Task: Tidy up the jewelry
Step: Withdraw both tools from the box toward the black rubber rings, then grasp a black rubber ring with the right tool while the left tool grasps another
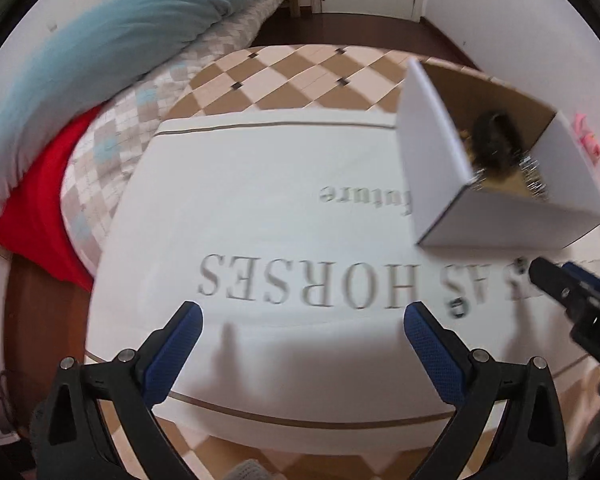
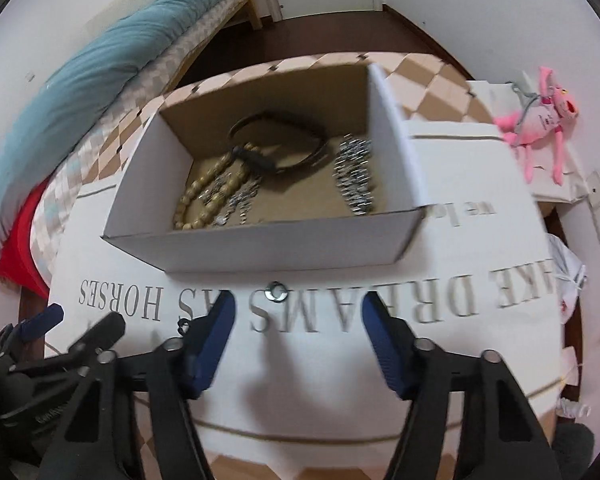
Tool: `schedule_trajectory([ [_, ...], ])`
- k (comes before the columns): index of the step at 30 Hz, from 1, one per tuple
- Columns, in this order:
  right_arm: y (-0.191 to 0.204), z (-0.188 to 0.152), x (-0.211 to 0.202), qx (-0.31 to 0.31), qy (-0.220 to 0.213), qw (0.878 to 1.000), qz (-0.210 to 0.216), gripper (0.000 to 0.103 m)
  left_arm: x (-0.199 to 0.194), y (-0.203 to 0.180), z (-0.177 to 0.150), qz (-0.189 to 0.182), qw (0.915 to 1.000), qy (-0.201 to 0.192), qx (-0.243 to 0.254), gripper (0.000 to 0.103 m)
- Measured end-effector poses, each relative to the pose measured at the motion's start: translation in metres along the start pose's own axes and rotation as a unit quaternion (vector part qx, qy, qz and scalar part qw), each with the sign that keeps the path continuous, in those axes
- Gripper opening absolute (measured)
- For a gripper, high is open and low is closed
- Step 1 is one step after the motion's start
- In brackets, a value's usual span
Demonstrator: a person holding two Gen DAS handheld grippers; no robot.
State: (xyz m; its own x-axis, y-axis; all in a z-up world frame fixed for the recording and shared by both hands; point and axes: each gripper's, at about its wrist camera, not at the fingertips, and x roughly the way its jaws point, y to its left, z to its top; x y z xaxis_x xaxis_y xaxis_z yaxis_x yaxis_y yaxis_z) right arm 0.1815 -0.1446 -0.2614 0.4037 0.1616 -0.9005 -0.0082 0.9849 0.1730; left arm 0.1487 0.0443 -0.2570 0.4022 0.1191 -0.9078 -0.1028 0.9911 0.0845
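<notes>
A white cardboard box (image 2: 268, 246) stands on a white cloth with grey lettering (image 2: 340, 360). In it lie a dark bracelet (image 2: 300, 136), a tan bead string (image 2: 204, 196) and a silver chain (image 2: 354, 178). A small silver ring (image 2: 275, 291) lies on the cloth just in front of the box. My right gripper (image 2: 298, 320) is open and empty, a little short of the ring. My left gripper (image 1: 302, 328) is open and empty over the cloth (image 1: 260, 200), left of the box (image 1: 500, 216). A small ring (image 1: 459, 309) lies near its right finger.
A checkered tablecloth (image 1: 300, 76) covers the table. A bed with a teal quilt (image 1: 100, 52) and a red sheet (image 1: 40, 200) lies at the left. A pink plush toy (image 2: 540, 120) sits at the back right.
</notes>
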Motion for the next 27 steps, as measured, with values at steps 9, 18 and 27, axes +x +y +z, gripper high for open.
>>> schedule_trajectory([
  [9,0.030,-0.007,0.024,-0.056,-0.015,0.998,-0.039,0.013,0.013,0.006,-0.011,0.024,0.9996,0.013,-0.011,0.103],
  [18,0.010,-0.012,-0.001,-0.031,-0.025,0.999,-0.024,0.012,0.003,0.006,-0.012,-0.005,0.9991,0.016,-0.039,0.103],
  [27,-0.040,-0.019,-0.025,0.027,-0.027,0.998,-0.040,0.012,-0.023,-0.062,-0.006,-0.049,0.9988,-0.006,0.008,0.101],
])
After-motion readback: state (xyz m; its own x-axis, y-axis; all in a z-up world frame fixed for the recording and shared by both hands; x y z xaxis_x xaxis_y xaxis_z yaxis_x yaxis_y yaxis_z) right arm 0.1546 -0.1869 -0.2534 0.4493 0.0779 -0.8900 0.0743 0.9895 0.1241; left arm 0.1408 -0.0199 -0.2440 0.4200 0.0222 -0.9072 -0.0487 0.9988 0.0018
